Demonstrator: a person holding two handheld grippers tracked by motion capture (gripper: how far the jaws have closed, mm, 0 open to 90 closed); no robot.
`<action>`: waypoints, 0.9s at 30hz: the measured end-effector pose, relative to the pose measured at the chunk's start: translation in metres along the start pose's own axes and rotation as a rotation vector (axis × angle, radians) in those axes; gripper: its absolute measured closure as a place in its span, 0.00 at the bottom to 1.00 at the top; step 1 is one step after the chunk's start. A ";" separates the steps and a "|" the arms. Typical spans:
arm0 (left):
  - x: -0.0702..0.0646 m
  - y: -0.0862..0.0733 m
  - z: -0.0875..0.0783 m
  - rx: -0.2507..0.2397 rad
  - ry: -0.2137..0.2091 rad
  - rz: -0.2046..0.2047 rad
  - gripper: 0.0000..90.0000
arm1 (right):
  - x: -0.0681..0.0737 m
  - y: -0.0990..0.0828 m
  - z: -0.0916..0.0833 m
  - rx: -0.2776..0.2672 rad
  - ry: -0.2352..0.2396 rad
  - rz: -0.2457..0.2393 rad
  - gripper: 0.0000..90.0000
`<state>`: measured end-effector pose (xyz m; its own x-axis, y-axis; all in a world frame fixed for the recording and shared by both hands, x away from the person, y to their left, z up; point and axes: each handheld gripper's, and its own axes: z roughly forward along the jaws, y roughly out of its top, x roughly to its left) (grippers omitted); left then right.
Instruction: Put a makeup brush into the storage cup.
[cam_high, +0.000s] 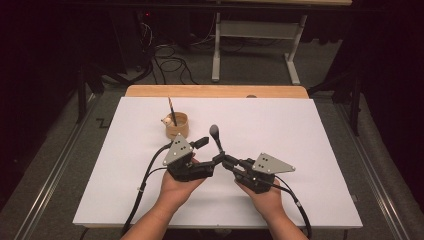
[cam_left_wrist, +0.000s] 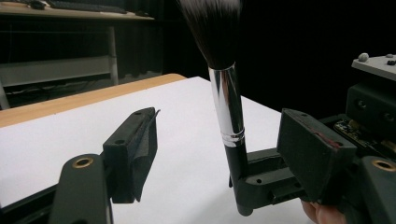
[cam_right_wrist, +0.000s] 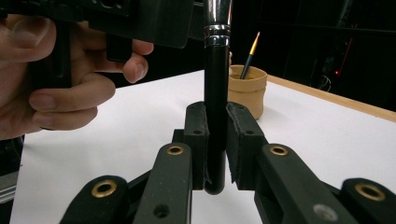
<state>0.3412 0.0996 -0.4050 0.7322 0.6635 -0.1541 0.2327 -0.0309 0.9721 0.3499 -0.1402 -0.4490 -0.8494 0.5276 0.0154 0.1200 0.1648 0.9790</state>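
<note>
A makeup brush (cam_high: 218, 142) with a black handle, silver ferrule and dark bristles stands upright over the white sheet. My right gripper (cam_high: 226, 160) is shut on the lower end of the handle (cam_right_wrist: 216, 84), its pads pressed on both sides in the right gripper view (cam_right_wrist: 216, 135). My left gripper (cam_high: 210, 151) is open, one jaw on each side of the brush (cam_left_wrist: 227, 112) with a clear gap to each pad. In the left gripper view (cam_left_wrist: 219, 140) the brush stands nearer its right-hand jaw.
A tan cup (cam_high: 177, 125) with a thin brush (cam_high: 171, 111) leaning in it stands behind the left gripper on the white sheet (cam_high: 300, 150). The wooden table edge (cam_high: 215, 91) runs along the back. Dark floor, cables and a frame lie beyond.
</note>
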 end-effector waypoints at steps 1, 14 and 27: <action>0.000 0.000 0.000 -0.001 -0.002 -0.002 0.33 | 0.000 0.000 0.000 -0.002 0.002 0.001 0.90; 0.000 0.000 0.002 -0.002 -0.019 -0.008 0.46 | 0.002 0.000 0.000 -0.004 0.016 -0.014 0.90; -0.002 0.000 0.003 -0.010 -0.036 -0.014 0.60 | 0.001 0.000 0.000 -0.003 0.016 -0.014 0.90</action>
<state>0.3418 0.0964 -0.4051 0.7514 0.6365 -0.1742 0.2371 -0.0141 0.9714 0.3487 -0.1396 -0.4485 -0.8590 0.5119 0.0051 0.1067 0.1693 0.9798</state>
